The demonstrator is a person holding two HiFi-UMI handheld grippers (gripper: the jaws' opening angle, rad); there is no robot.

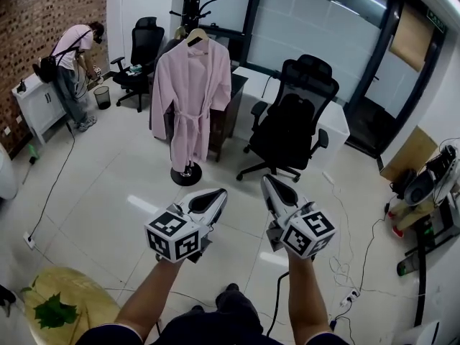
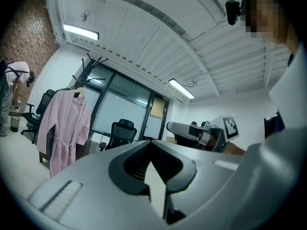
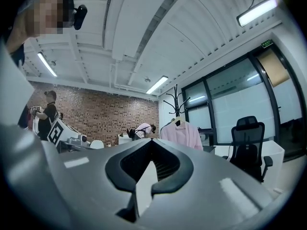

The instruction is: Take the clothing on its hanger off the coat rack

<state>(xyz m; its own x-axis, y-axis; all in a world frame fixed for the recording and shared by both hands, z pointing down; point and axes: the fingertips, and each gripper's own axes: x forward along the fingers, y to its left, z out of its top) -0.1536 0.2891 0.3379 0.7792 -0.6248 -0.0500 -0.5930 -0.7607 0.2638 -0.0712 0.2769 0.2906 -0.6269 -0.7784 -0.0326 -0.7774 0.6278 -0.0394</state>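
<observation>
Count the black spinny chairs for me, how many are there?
2. One black chair stands right of the pink robe; the other black chair is at the back, left of the robe. More may be hidden.

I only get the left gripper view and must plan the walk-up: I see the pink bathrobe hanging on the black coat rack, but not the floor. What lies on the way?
Observer: In the head view, pale floor tiles lead to the black coat rack's round base; a thin dark cable runs left of that line.
Operator: And the other gripper?
Observer: The right gripper view shows the right gripper with jaws together, nothing between them.
Operator: Anyone else around?
Observer: That view shows a person in a dark shirt by the red brick wall.
</observation>
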